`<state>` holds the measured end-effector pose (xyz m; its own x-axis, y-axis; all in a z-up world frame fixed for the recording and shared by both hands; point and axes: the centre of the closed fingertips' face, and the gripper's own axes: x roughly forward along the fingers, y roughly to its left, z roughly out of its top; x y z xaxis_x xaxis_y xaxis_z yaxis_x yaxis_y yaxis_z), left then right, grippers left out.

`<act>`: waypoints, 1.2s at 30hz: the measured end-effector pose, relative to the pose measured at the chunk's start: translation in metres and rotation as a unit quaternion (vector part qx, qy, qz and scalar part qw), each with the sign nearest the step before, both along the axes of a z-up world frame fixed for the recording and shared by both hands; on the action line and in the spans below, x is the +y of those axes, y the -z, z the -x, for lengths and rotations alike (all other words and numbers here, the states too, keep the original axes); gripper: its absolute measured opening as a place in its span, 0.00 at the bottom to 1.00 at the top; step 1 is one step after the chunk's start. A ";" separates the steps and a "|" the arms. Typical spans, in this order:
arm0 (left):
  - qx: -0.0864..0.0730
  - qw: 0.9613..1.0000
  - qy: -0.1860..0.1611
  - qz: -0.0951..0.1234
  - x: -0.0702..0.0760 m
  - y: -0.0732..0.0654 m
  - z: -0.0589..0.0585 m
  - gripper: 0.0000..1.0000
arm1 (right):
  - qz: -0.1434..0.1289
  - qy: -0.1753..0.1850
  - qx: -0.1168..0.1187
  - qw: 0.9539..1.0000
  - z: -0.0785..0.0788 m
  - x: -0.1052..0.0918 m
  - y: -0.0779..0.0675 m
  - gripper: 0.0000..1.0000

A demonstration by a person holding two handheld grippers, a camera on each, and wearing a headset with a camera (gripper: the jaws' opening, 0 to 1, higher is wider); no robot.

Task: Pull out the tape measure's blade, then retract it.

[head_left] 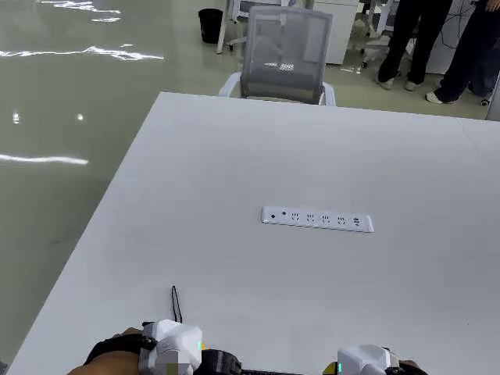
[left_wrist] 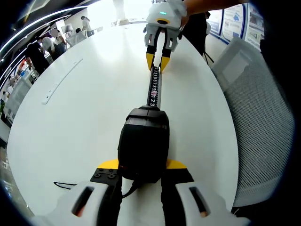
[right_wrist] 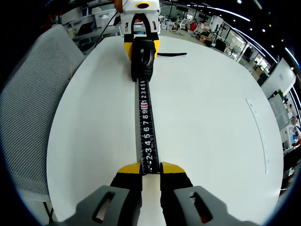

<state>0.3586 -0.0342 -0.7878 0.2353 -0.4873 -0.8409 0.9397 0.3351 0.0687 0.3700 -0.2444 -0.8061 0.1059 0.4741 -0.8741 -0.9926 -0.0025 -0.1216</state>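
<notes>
On near edge of white table (head_left: 234, 156): left gripper (left_wrist: 142, 165) clamped round black tape measure case (left_wrist: 143, 136), right gripper (right_wrist: 150, 168) pinching blade (right_wrist: 145, 117) tip. Blade stretched flat between them, numbers showing. So pull-out looks mostly done imo; retract not yet started, whole second half left.

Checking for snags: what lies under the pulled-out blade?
Bare white table shows on both sides of the blade; the strip directly beneath it is covered. Its tip is hidden between the right tongs.
</notes>
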 end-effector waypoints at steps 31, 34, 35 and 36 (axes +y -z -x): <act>0.000 1.000 -0.001 -0.002 -0.001 -0.001 0.000 0.27 | 0.009 0.002 -0.004 1.000 -0.001 -0.025 -0.003 0.12; 0.001 1.000 0.000 -0.002 -0.001 -0.001 0.000 0.27 | 0.009 0.003 -0.004 1.000 -0.002 -0.027 -0.002 0.12; 0.001 1.000 0.000 -0.002 -0.001 -0.001 0.000 0.27 | 0.009 0.004 -0.005 1.000 -0.002 -0.028 -0.003 0.12; 0.001 1.000 0.000 -0.002 -0.001 -0.002 0.000 0.27 | 0.009 0.005 -0.005 1.000 -0.003 -0.029 -0.003 0.12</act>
